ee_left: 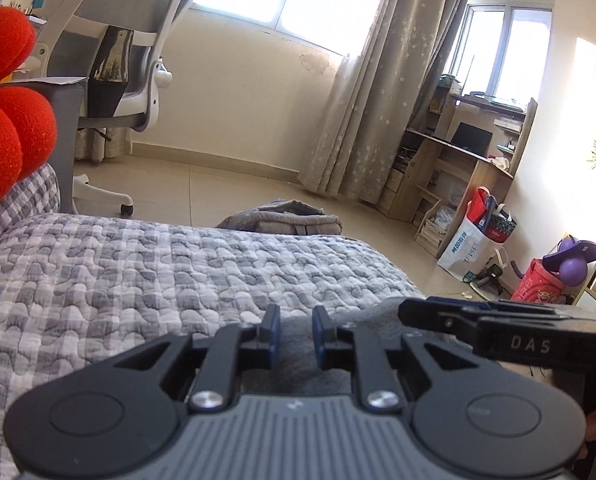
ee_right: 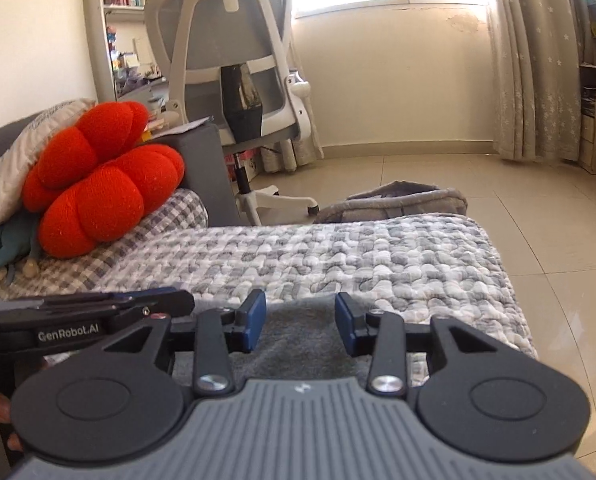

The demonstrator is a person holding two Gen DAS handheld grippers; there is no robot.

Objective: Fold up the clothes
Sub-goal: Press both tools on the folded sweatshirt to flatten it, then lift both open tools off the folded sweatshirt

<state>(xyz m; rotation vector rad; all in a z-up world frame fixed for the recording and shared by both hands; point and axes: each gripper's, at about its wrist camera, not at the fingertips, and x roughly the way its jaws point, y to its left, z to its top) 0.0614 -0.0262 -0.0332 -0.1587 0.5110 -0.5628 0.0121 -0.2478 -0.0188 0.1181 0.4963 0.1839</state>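
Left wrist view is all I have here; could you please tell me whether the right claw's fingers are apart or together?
Observer: In the right wrist view, the right claw has its fingers apart, with nothing pinched.
Operator: Thank you. What lies beneath it?
Observer: A grey cloth lies on the checked quilt, showing below and between the fingers.
Operator: And the red cushion, which I see only in part?
Observer: The red cushion leans against a white pillow behind it.
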